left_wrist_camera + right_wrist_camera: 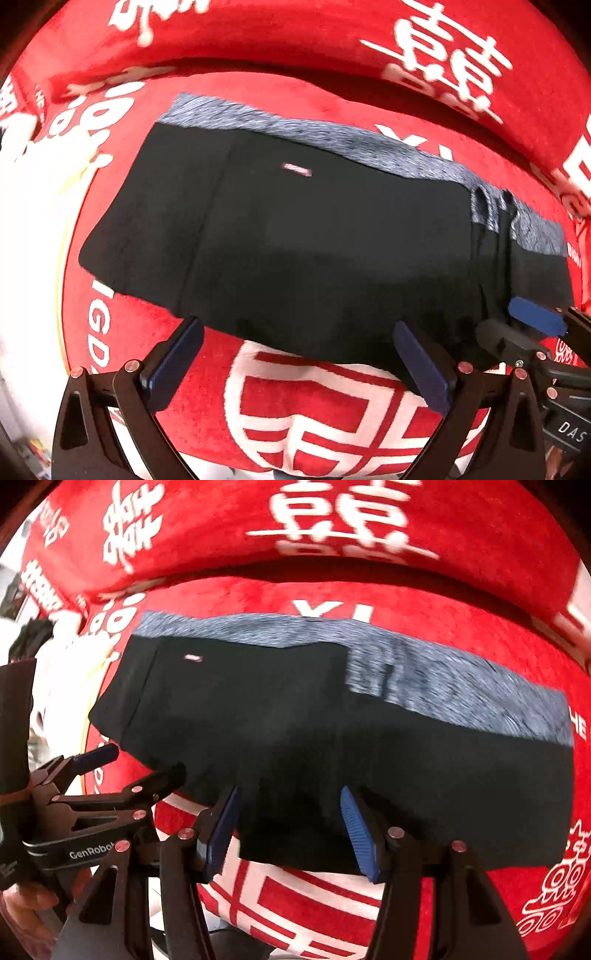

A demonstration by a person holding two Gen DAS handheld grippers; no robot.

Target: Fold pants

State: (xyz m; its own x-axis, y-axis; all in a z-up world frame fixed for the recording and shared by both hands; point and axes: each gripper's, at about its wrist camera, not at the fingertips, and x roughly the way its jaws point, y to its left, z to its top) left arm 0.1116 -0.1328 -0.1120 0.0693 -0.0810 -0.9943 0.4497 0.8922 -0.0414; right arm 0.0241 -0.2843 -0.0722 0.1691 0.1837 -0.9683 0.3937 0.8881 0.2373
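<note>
Black pants (314,236) on red blanket (325,402): both grippers, left (295,354) & right (290,827), spread apart, empty; pinch near hem evenly b4 lifting.

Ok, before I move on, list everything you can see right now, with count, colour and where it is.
pants: one, black with a blue-grey heathered band along the far edge, lying folded flat across the middle of the cover.
label: one, small, pinkish-white, on the black fabric towards the far edge.
sofa cover: one, red plush with white characters, under the pants and rising behind them.
left gripper: one, black with dark blue pads, open, at the near edge of the pants, left part.
right gripper: one, black with blue pads, open, fingers either side of a near-edge fold of the pants.
hand: part of one, bottom left of the right wrist view, at the left gripper's body.
</note>
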